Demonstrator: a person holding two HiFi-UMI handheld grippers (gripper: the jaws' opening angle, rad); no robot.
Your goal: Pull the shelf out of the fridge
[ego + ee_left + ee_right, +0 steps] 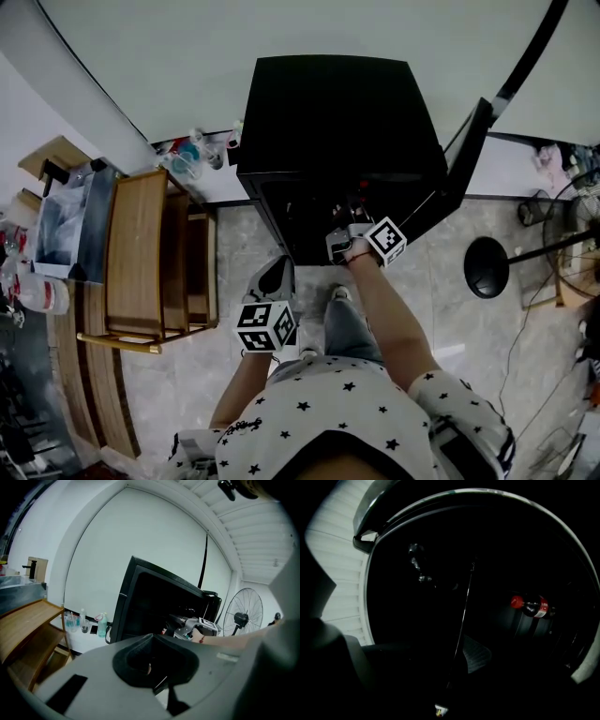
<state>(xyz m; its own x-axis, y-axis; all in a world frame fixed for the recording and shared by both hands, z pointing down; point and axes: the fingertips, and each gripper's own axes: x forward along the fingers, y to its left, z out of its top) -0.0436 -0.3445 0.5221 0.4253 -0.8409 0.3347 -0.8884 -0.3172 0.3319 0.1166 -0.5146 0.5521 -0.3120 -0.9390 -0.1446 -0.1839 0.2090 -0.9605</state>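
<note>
The black fridge (337, 112) stands against the wall with its door (459, 178) swung open to the right. My right gripper (345, 242) reaches into the dark opening. In the right gripper view the shelf's thin front edge (461, 620) runs up between the jaws of this gripper (450, 667). The ribbed pad (478, 654) stands just off that edge, so the jaws are open. A red-capped cola bottle (532, 605) lies deeper inside. My left gripper (272, 281) hangs back in front of the fridge. Its grey jaws meet along a thin seam, shut on nothing.
A wooden rack (141, 253) stands left of the fridge, with several small bottles (192, 150) on the floor by the wall. A round black stand base (486, 267) and a floor fan (577, 234) are on the right. The person's legs stand close before the fridge.
</note>
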